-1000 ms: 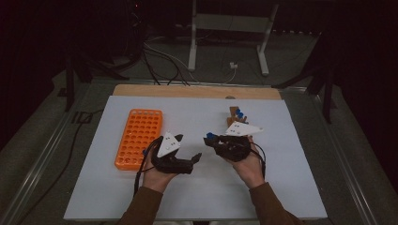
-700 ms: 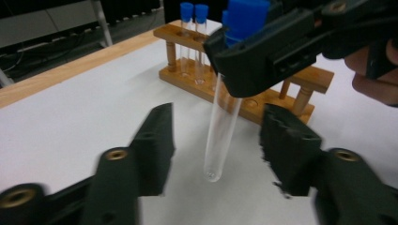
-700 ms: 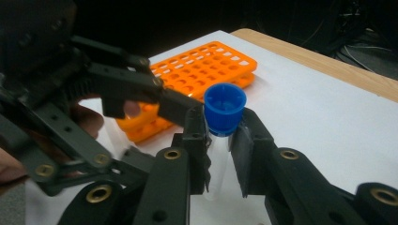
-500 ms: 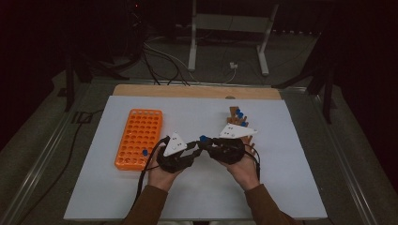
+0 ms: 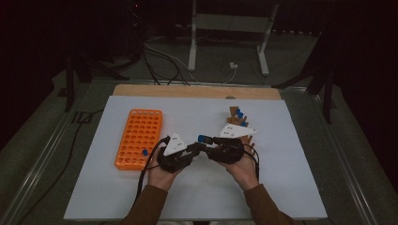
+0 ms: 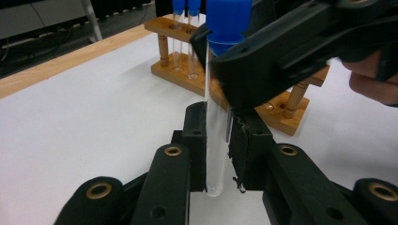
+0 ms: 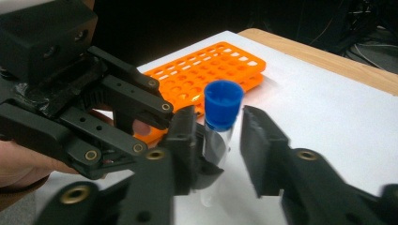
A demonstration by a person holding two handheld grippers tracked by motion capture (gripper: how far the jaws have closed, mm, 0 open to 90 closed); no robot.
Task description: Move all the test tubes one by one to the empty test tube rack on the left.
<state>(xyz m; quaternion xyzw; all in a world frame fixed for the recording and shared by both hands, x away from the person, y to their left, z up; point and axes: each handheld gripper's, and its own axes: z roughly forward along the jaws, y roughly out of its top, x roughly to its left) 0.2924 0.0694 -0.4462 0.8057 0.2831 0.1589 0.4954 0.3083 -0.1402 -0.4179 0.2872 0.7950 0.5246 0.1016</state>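
While the test tube [image 6: 217, 136] stands upright over the middle of the table [image 5: 281, 187], the left gripper [image 6: 217, 145], whose jaws have just been closing, clamps its lower glass. The right gripper [image 7: 219, 136] has just been opening; its jaws stand apart around the tube below the blue cap [image 7: 223, 105]. The orange rack [image 5: 139, 138] lies near the table's left edge, nearer to the left hand.
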